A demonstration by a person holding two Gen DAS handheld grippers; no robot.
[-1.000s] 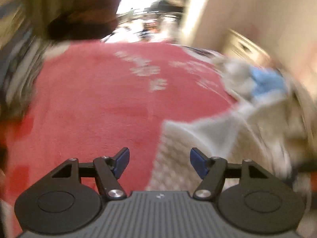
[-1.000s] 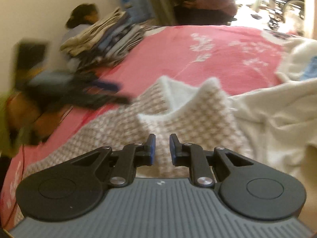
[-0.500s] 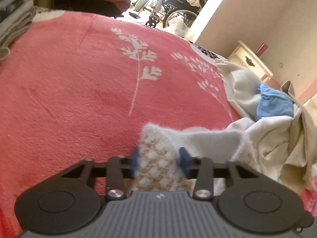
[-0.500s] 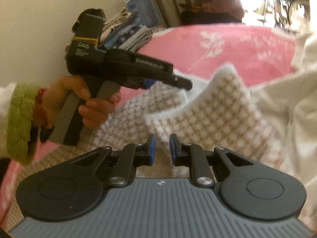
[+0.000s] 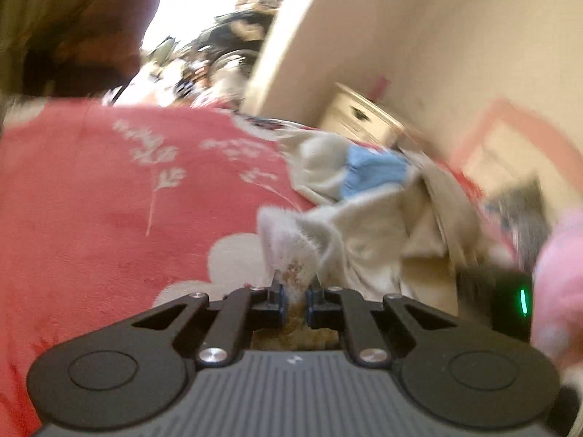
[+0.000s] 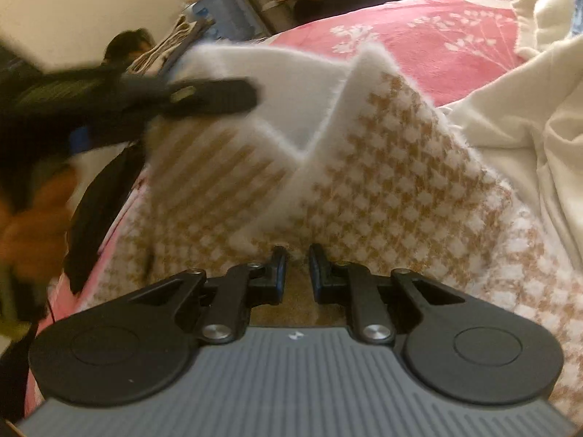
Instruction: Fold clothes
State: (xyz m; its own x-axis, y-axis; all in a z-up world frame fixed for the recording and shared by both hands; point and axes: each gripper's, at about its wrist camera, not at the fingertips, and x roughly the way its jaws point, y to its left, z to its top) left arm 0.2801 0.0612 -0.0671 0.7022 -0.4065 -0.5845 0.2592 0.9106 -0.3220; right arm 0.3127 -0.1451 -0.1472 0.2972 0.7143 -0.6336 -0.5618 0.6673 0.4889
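A fluffy white garment with a tan checked pattern [image 6: 393,167] lies on the pink bedspread [image 5: 109,200]. My right gripper [image 6: 297,255] is shut on its near edge, and the cloth rises in a peak just beyond the fingers. The jaws of my left gripper [image 5: 295,287] are closing, and its pads pinch a fuzzy corner of the same garment [image 5: 291,251] and hold it up off the bed. In the right wrist view the left gripper [image 6: 247,96] is a dark blur at the left, with a white flap folded up beside it.
A heap of cream clothes [image 6: 528,109] with a blue piece [image 5: 375,174] lies at the right of the bed. A stack of folded clothes [image 6: 171,43] sits at the far left corner. People sit beyond the bed. A white nightstand [image 5: 360,116] stands by the wall.
My left gripper came to the garment's corner, shut on it and lifted it. My right gripper kept its grip and sank a little.
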